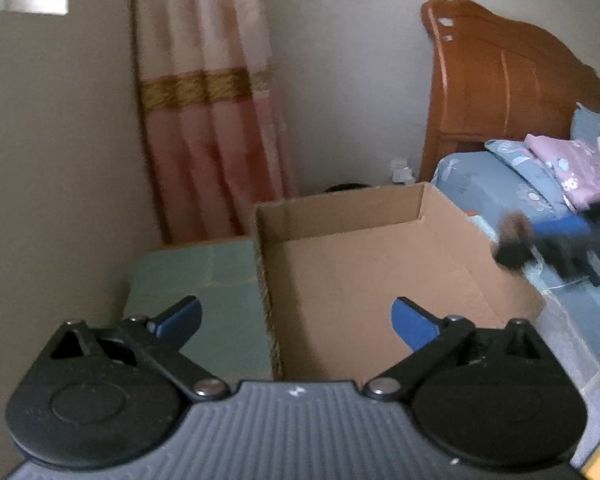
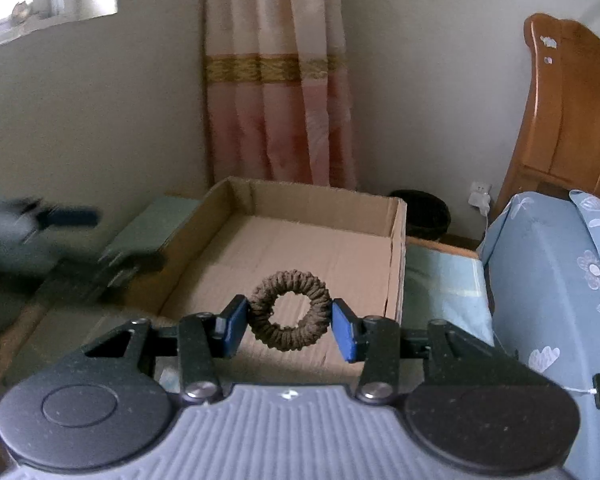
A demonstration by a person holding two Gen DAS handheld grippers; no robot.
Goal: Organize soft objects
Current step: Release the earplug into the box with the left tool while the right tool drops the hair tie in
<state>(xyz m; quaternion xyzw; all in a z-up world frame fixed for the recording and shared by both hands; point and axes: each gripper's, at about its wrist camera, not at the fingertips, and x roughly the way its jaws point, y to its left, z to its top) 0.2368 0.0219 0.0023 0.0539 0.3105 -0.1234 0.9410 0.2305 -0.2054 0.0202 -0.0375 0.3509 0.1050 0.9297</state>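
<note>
My right gripper (image 2: 289, 326) is shut on a brown scrunchie (image 2: 287, 311), held upright between the blue pads just above the near end of an open cardboard box (image 2: 396, 240). The box inside looks bare. My left gripper (image 1: 296, 320) is open and empty, its blue fingertips (image 1: 180, 318) spread wide over the near left edge of the same box (image 1: 340, 216). In the left wrist view the right gripper (image 1: 540, 240) appears blurred at the right with the scrunchie (image 1: 514, 242). In the right wrist view the left gripper (image 2: 68, 218) is a blur at the left.
The box stands on a pale green surface (image 1: 188, 280) beside a bed with a blue floral sheet (image 2: 548, 280) and a wooden headboard (image 1: 500, 76). Folded purple cloth (image 1: 580, 172) lies on the bed. A pink curtain (image 2: 276, 92), a dark bowl-like thing (image 2: 426, 214) and a wall plug (image 2: 480, 196) are behind.
</note>
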